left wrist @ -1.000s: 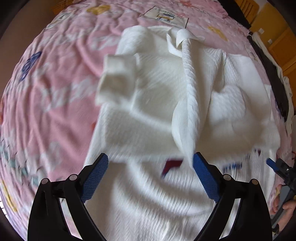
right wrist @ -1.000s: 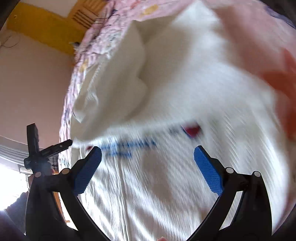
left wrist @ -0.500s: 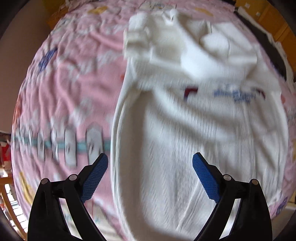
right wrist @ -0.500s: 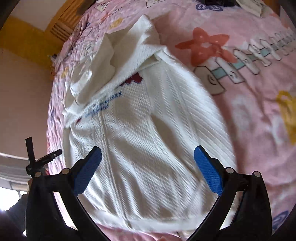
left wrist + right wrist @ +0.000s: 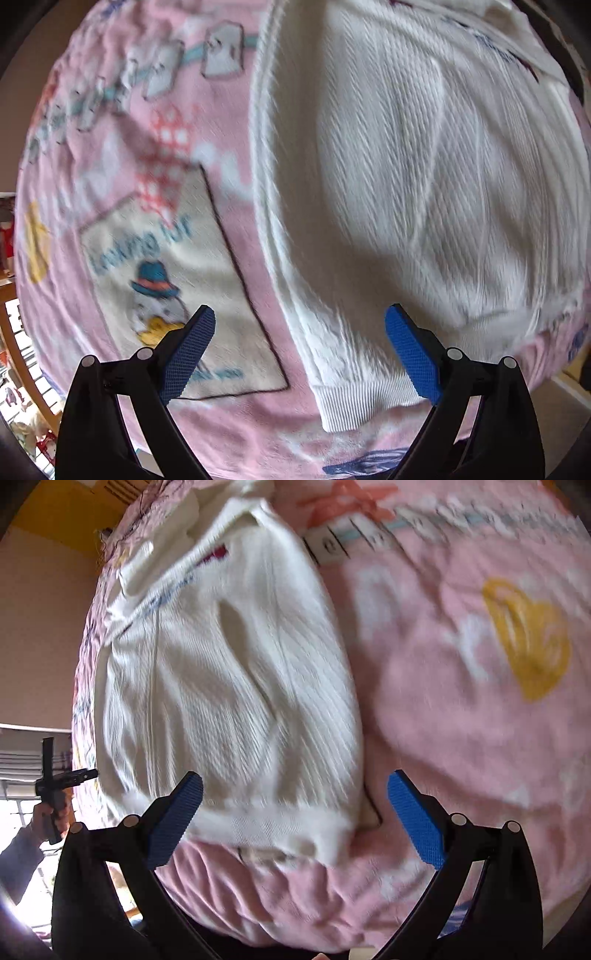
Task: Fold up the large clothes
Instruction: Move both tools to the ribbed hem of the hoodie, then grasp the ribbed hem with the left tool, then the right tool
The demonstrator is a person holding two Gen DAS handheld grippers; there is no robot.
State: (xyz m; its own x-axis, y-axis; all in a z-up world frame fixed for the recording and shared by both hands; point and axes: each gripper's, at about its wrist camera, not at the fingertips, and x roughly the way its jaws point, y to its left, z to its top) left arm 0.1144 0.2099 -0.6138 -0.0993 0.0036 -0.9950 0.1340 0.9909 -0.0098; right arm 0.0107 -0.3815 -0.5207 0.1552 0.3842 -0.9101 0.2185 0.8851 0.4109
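A white knit sweater (image 5: 406, 166) lies flat on a pink printed blanket (image 5: 122, 147), its sleeves folded in at the far end. My left gripper (image 5: 301, 350) hangs open just above the sweater's near left hem corner (image 5: 354, 402), gripping nothing. In the right wrist view the same sweater (image 5: 229, 686) stretches away, with its ribbed hem (image 5: 280, 830) closest to me. My right gripper (image 5: 295, 812) is open above the near right hem corner, its jaws wide apart and empty.
The blanket (image 5: 480, 701) covers a bed whose near edge drops off below both grippers. A person's hand holding the other gripper (image 5: 51, 786) shows at the left of the right wrist view. A wooden rail (image 5: 14, 332) and a yellow cabinet (image 5: 74, 506) border the bed.
Both grippers have pulled back from the folded sleeves at the chest to the sweater's bottom hem and come lower. They stayed open throughout.
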